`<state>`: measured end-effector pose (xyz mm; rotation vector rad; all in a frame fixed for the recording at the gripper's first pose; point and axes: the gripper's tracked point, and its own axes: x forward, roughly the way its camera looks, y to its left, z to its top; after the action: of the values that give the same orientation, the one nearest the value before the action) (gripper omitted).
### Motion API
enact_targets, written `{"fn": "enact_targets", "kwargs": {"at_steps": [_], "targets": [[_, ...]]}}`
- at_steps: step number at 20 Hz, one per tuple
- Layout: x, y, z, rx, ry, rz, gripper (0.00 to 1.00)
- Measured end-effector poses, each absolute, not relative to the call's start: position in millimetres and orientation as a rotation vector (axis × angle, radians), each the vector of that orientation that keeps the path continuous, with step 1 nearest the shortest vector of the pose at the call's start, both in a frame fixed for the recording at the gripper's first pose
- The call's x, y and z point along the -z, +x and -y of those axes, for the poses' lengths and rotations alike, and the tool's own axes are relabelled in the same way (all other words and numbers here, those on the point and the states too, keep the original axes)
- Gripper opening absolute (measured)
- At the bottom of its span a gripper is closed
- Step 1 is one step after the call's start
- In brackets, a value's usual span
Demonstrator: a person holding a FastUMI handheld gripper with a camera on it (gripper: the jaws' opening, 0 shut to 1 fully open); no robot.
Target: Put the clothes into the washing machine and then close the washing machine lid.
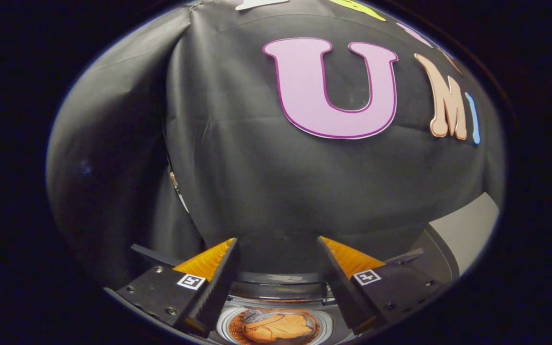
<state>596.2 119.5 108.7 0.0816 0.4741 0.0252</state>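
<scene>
We held the gripper high above the washing machine, its two fingers spread wide with nothing between them, their orange-backed pads well apart. Below and between the fingers we could see the round drum opening, and in it lay an orange garment, crumpled at the bottom of the tub. So the clothes seemed to be in already, and we judged that the step in hand was closing the lid.

The dark curved band just beyond the fingers looked to us like the rim of the raised lid or the back edge of the machine; we could not tell which. To do this step well, we reckoned we should bring the gripper down and forward to the lid's free edge, set one finger behind it or take the edge lightly between both, and then swing it down along its hinge arc rather than push it straight. We would have let it come down slowly, so that it did not slam or bounce open.

We also thought it wise to check that no fold of the orange garment lay over the drum's rim, where the lid might trap it. From this height the cloth appeared wholly inside the ring.
</scene>
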Motion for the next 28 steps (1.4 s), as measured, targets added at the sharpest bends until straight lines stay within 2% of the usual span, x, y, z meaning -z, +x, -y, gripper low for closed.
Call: {"fn": "enact_targets", "kwargs": {"at_steps": [22,25,28], "targets": [[-109,605,-123,-0.120,0.133,-0.472,0.92],[-86,594,-125,-0.132,0.136,-0.560,0.92],[-87,578,-137,-0.184,0.161,-0.524,0.92]]}}
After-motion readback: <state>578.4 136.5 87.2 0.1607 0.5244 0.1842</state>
